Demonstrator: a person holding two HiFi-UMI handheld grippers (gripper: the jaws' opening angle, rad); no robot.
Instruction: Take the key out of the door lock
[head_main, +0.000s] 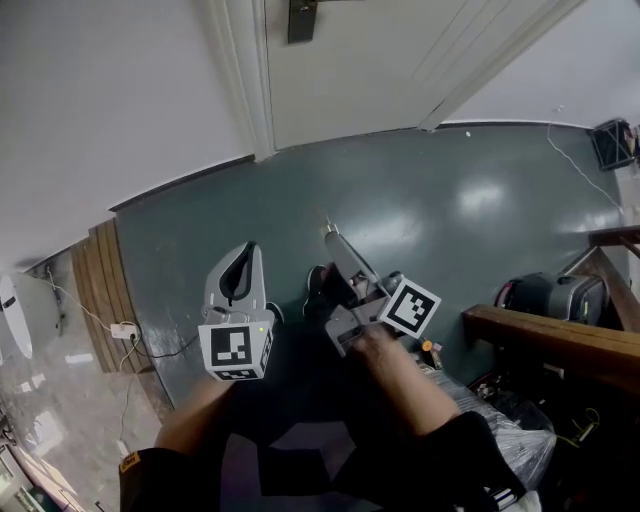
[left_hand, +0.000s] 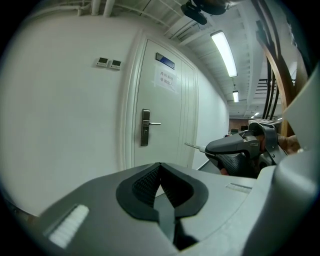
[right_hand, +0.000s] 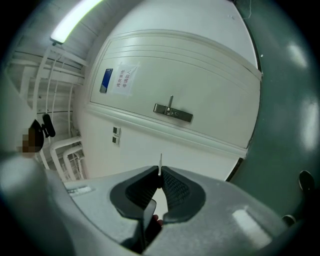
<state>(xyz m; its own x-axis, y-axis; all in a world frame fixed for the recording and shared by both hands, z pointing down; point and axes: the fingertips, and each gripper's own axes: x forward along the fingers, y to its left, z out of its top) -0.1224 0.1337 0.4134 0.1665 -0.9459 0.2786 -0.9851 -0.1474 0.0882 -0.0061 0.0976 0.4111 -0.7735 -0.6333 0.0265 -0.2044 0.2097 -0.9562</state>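
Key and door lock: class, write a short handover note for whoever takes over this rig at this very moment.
Left gripper: shut, nothing in it.
Right gripper: shut on the thin silver metal key, whose blade pokes out past the tips.
The silver lever-handle lock plate on the white door stands ahead, well apart from both grippers.
Done: the key is out of the lock.
Left: probably only putting the key down.
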